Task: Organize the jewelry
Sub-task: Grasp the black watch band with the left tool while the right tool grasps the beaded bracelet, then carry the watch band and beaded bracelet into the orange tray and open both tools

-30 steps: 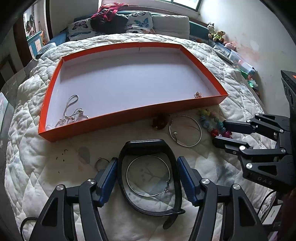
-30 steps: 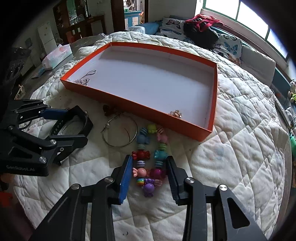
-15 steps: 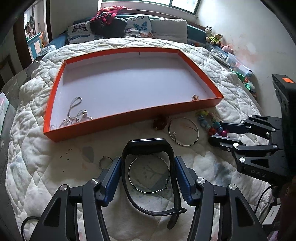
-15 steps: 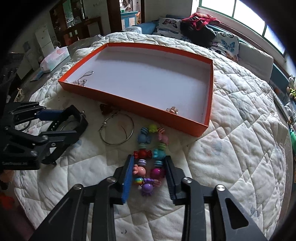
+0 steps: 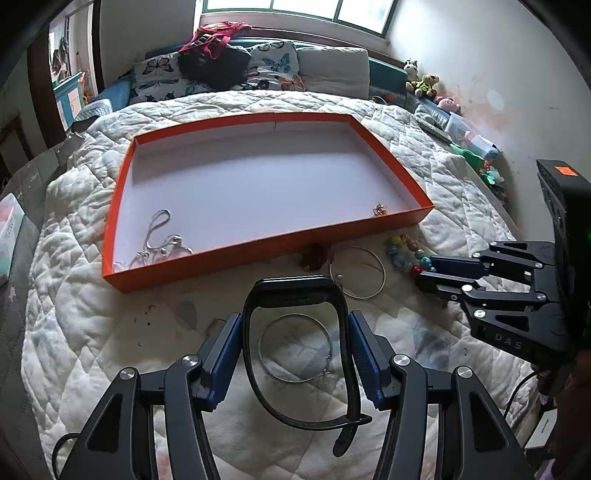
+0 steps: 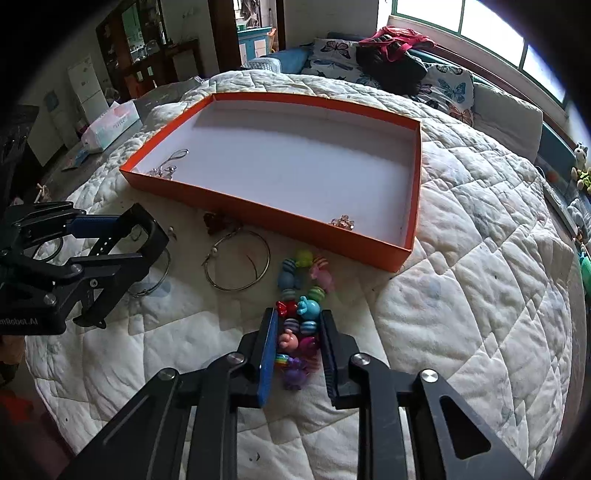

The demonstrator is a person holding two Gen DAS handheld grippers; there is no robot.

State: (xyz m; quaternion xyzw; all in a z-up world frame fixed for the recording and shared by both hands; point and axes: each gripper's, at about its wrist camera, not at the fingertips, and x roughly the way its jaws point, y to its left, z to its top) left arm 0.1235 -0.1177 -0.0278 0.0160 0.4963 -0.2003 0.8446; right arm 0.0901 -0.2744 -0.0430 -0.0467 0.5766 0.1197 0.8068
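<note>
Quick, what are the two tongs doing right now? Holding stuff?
Left tongs: shut on the black rubber watch band.
Right tongs: just been closing, now shut on the colourful plastic bead bracelet.

Light: soft daylight from far window (image 5: 291, 11) | Glare: panes blown out | Shadows: faint on quilt (image 6: 461, 221) | Focus: sharp centre | Edges: fisheye bending, black corner vignette

We count one orange tray (image 5: 229, 254), two large wire hoops (image 5: 357, 272) (image 5: 295, 347), one black watch band (image 5: 299, 295), one colourful bead bracelet (image 6: 301, 295) and two tools (image 5: 295, 350) (image 6: 298, 343).
</note>
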